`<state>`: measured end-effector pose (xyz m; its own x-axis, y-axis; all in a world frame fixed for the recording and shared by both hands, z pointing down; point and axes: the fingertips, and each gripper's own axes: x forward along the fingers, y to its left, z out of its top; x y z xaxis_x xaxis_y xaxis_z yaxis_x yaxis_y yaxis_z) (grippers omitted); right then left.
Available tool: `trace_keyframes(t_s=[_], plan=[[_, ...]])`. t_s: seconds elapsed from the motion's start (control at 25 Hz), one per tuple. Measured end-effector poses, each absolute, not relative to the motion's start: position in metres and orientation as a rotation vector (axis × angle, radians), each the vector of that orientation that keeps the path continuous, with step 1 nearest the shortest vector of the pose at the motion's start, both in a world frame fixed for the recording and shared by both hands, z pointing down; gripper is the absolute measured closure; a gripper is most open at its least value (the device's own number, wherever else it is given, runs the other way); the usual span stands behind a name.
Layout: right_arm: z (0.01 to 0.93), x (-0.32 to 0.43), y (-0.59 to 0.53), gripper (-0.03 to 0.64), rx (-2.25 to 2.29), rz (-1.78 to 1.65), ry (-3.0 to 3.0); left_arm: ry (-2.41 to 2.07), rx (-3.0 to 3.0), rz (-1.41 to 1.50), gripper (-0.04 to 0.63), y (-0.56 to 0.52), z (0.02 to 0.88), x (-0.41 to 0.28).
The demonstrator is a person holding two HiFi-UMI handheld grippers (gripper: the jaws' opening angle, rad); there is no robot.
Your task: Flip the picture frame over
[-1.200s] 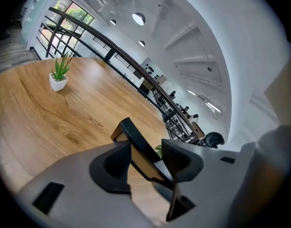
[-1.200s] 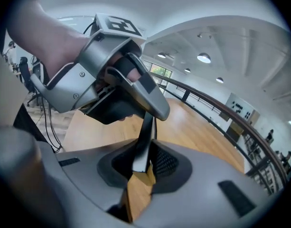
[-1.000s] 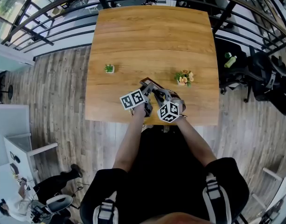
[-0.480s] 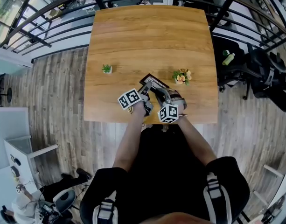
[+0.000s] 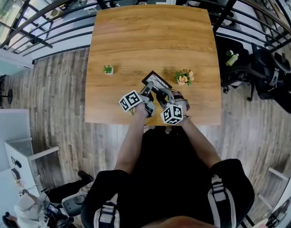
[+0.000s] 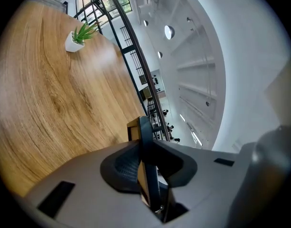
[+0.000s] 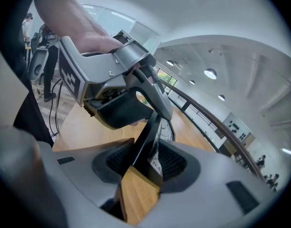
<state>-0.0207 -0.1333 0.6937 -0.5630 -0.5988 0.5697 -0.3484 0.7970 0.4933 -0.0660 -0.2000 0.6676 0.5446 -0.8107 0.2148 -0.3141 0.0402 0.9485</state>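
Observation:
The picture frame (image 5: 157, 79), dark-rimmed with a wooden back, is tipped up on edge near the table's front, between my two grippers. My left gripper (image 5: 147, 90) holds it from the left. In the left gripper view the frame (image 6: 144, 137) runs edge-on between the closing jaws (image 6: 147, 163), which bear on it. My right gripper (image 5: 160, 95) is at the frame's near right. In the right gripper view the frame (image 7: 152, 127) stands between the opening jaws (image 7: 145, 167) with a gap at each pad. The left gripper (image 7: 143, 103) clamps the frame's far end there.
A small green plant in a white pot (image 5: 107, 70) stands to the left on the wooden table (image 5: 154, 37). A bunch of flowers (image 5: 185, 77) sits just right of the frame. Black railings run behind the table, and a chair (image 5: 273, 80) stands at the right.
The frame has tipped further up and away from me and shows more of its face. Both hands stayed near the table's front edge.

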Motion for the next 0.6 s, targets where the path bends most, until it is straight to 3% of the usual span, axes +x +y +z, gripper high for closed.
trace_keyframes(t_s=[0.12,0.6], plan=[[0.696,-0.022,-0.131,0.413,0.686,-0.335,-2.265,-1.006,1.558,-0.519,0.511,-0.201,0.663,-0.07],[0.69,-0.019,-0.122,0.362,0.562,0.181,-2.524,-1.068,1.653,-0.505,0.515,-0.2,0.655,-0.097]])
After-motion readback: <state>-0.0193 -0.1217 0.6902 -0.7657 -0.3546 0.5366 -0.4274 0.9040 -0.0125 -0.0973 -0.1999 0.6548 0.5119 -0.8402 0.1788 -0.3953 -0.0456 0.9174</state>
